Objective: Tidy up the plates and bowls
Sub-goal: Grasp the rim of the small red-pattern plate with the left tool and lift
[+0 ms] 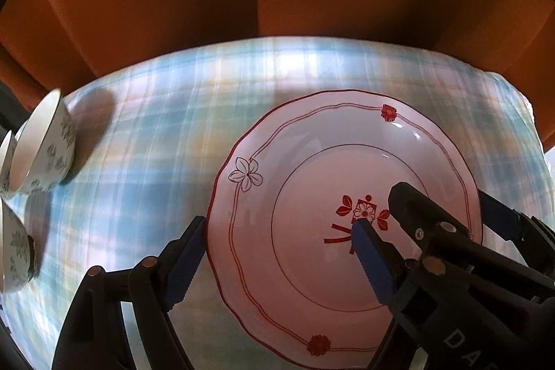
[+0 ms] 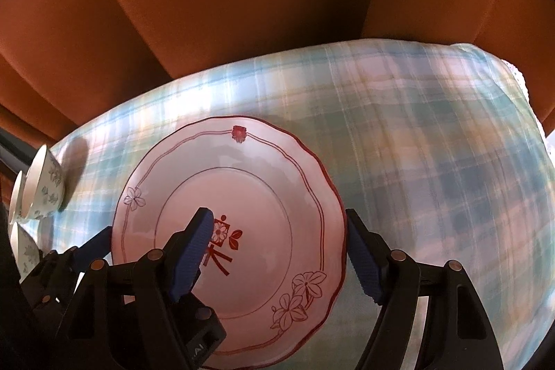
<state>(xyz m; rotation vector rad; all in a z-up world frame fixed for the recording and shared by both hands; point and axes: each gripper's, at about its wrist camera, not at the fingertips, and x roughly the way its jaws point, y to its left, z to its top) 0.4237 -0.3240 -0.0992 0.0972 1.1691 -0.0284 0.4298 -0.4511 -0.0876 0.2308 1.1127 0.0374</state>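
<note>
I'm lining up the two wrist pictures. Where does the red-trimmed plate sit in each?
Left wrist: plate lies right of centre, low in the picture.
Right wrist: plate lies left of centre, low in the picture.
Shared landmark: the patterned bowls at the left edge of both.

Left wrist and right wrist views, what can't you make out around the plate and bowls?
- Left wrist view: bowls cut off by the left edge; their count is unclear.
- Left wrist view: plate near rim hidden by the right tool.
- Right wrist view: whether the left tool touches the plate; tablecloth blurred.
</note>
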